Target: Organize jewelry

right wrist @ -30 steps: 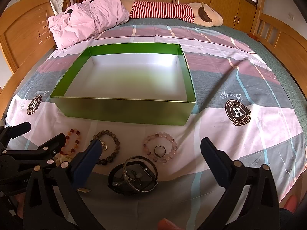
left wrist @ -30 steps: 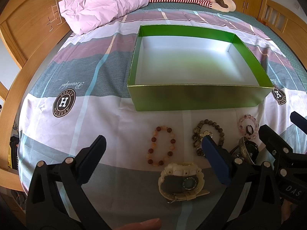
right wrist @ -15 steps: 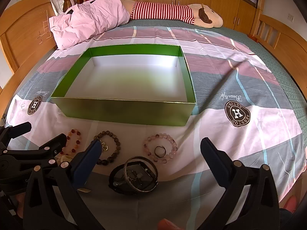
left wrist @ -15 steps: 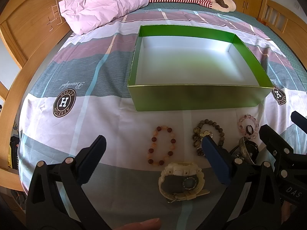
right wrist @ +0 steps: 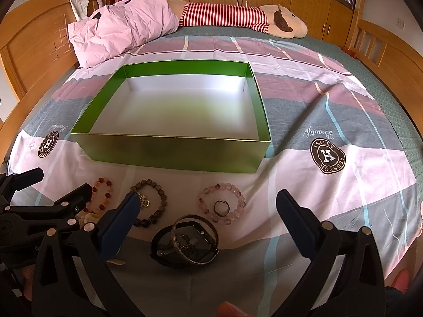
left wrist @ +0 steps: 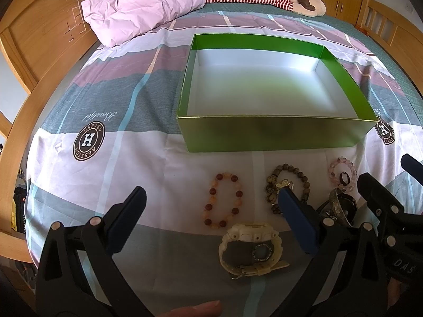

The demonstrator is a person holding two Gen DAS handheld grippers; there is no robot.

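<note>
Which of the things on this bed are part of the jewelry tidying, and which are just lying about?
Part of the job:
open green cardboard box
orange-and-red bead bracelet
dark brown bead bracelet
pink bead bracelet around a small dark ring
cream plastic wristwatch
dark metal bangles

Just lying about:
crumpled pink pillow
red-striped plush toy

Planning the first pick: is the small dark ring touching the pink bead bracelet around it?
Apart. The right wrist view shows bedsheet all around the ring inside the pink bracelet.
</note>
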